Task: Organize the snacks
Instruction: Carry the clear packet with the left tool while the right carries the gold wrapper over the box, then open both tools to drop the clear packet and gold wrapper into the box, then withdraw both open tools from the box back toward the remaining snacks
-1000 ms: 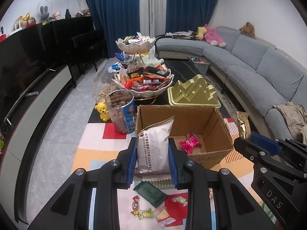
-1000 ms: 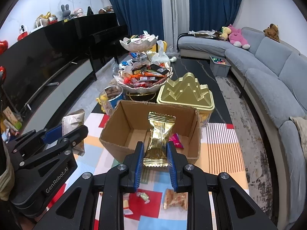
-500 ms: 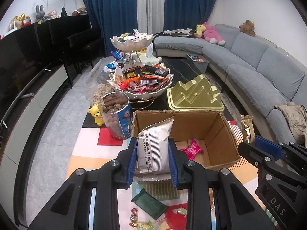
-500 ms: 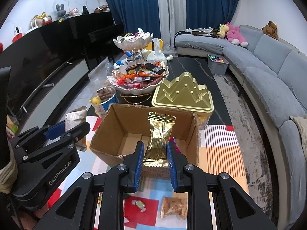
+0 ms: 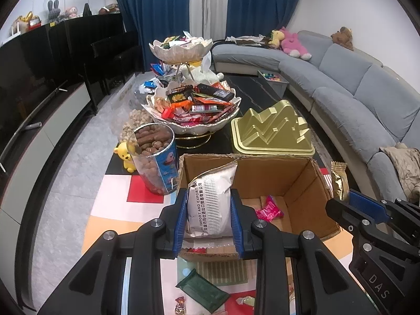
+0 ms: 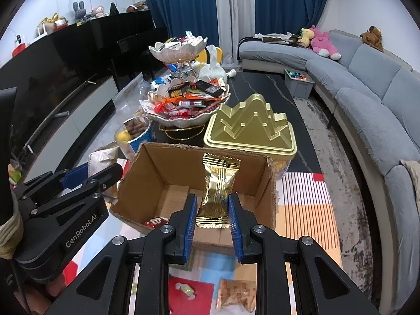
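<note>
Behind the box [image 5: 262, 176] stand a gold tin [image 5: 273, 131] and a snack jar [image 5: 156, 157]. Over the box, the left gripper [image 5: 209, 220] clamps a white packet [image 5: 210, 204] and the right gripper [image 6: 212, 219] a gold one [image 6: 218, 186].

colourful mat [image 5: 147, 197], cardboard box [image 5: 302, 173], loose sweets [image 6: 186, 288]

1. Your way down into the open cardboard box [image 6: 189, 173] is free; only a pink candy [image 5: 269, 207] and a red wrapper [image 6: 155, 221] lie on its floor.
2. Behind it the gold tin [image 6: 249, 128] and the tiered snack stand [image 6: 183, 99] block you.
3. To its left stands the clear tub [image 5: 155, 157].
4. Loose sweets litter the desk [image 6: 309, 191] in front.
</note>
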Available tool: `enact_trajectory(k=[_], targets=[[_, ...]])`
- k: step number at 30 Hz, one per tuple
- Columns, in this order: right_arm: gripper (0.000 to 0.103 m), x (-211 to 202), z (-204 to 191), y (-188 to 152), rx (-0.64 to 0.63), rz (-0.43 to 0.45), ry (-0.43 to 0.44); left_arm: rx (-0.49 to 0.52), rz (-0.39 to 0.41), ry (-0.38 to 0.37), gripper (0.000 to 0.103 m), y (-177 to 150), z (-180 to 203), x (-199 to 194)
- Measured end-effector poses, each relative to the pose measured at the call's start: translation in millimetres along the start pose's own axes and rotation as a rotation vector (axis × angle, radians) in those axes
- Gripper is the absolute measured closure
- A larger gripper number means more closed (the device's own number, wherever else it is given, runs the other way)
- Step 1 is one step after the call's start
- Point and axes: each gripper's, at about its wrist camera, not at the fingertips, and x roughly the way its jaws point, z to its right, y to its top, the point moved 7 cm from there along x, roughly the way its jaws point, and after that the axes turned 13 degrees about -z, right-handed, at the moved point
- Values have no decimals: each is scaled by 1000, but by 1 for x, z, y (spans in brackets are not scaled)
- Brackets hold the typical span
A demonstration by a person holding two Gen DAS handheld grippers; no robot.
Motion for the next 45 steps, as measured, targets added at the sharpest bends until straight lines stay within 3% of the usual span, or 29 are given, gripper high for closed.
enact_trajectory(k=[12, 18, 20, 21, 23, 28, 37, 45], targets=[[77, 25, 1, 8, -6, -36, -2, -6, -27, -8, 71, 4, -2, 24], [77, 31, 2, 9, -16, -36, -10, -9, -31, -11, 65, 5, -4, 28], [76, 32, 2, 10, -16, -36, -11, -10, -34, -5, 58, 5, -5, 29], [75, 32, 3, 10, -15, -36, -6, -9, -34, -6, 57, 5, -5, 28], [59, 32, 3, 11, -15, -36, -6, -7, -31, -3, 50, 5, -5, 29], [36, 29, 6, 11, -1, -22, -34, -15, -25, 17, 36, 5, -11, 26], [36, 16, 9, 9, 13, -9, -44, -7, -9, 35, 26, 3, -11, 10], [36, -2, 7, 5, 11, 10, -51, -8, 7, 46, 26, -2, -14, -10]])
